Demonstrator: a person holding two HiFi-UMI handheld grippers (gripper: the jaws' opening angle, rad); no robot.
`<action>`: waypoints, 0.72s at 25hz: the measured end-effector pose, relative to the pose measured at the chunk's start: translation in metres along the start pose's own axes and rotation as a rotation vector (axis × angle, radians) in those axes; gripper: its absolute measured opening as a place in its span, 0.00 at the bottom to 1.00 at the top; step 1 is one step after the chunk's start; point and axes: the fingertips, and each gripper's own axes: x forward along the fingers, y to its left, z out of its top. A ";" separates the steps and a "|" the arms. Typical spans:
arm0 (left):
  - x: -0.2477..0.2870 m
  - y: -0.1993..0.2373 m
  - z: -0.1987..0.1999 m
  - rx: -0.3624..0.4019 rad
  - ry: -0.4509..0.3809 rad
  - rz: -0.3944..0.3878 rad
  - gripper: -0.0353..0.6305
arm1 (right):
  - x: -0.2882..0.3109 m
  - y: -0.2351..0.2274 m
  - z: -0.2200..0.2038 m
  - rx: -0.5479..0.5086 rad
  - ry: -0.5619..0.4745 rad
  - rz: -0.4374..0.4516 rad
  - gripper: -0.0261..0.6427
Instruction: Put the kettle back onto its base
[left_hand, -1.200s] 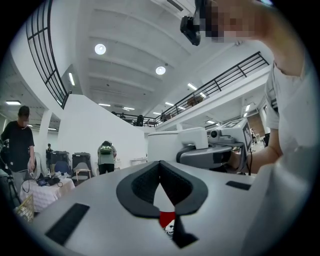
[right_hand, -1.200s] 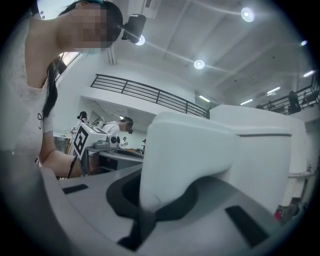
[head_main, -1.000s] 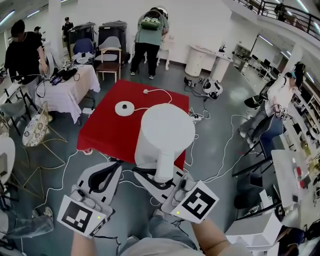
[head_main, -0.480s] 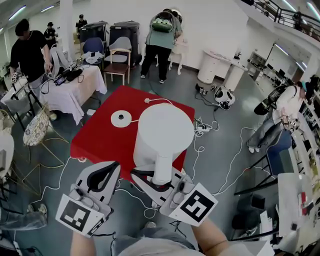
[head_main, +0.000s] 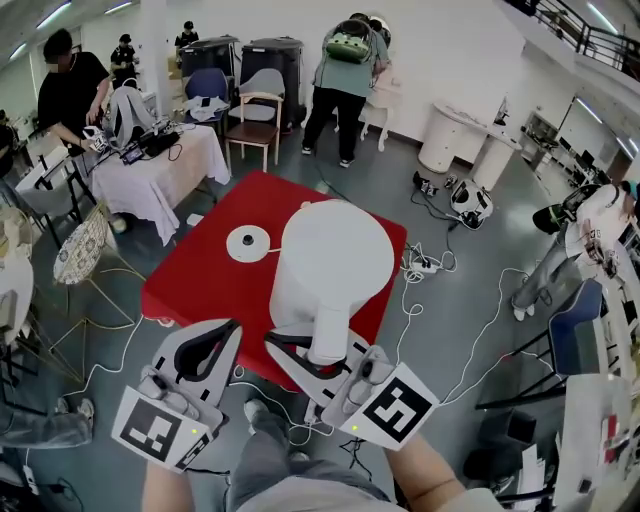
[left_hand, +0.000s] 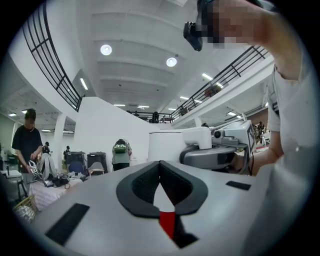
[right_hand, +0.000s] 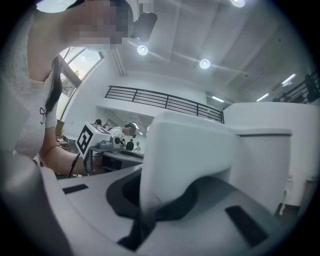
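While the right gripper (head_main: 322, 358) holds its fingers (right_hand: 120, 192) clamped on the handle (head_main: 328, 325) of the kettle (head_main: 335, 262), the white kettle is carried upright in the air, off its base. In the head view, the kettle's round lid covers the right part of a red counter (head_main: 200, 290). The base (head_main: 248, 243), a flat white disc, lies on that counter just left of the kettle in the picture and farther from the person.

The right gripper view shows the handle (right_hand: 185, 155) filling the space between the dark pads, which press on it from both sides. The kettle's body (right_hand: 270, 165) stands just beyond, to the right.

The left gripper (head_main: 232, 328) hovers beside the right one, to its left, and is apart from the kettle. The left gripper view shows its fingers (left_hand: 137, 187) narrow, with their tips meeting and nothing held. A sliver of the red counter shows through the small gap behind the tips. The kettle (left_hand: 167, 145) and the right gripper (left_hand: 210, 156) appear beyond, to the right.

The room around is large and busy. At the far left stands a white-draped counter (head_main: 150, 185) with a person (head_main: 70, 90) bent over it. A wooden chair (head_main: 255, 125) is behind the red counter. Another person with a green backpack (head_main: 348, 45) stands at the far wall. White cables (head_main: 440, 268) trail over the grey floor (head_main: 450, 330) to the right.
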 end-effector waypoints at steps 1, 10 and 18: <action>0.005 0.003 -0.001 0.001 0.001 0.002 0.07 | 0.002 -0.006 -0.002 0.000 -0.002 0.000 0.05; 0.047 0.060 -0.017 -0.003 0.003 0.008 0.07 | 0.041 -0.056 -0.029 -0.007 -0.001 -0.006 0.05; 0.085 0.126 -0.034 -0.005 -0.002 0.017 0.07 | 0.100 -0.110 -0.072 0.018 0.008 -0.006 0.05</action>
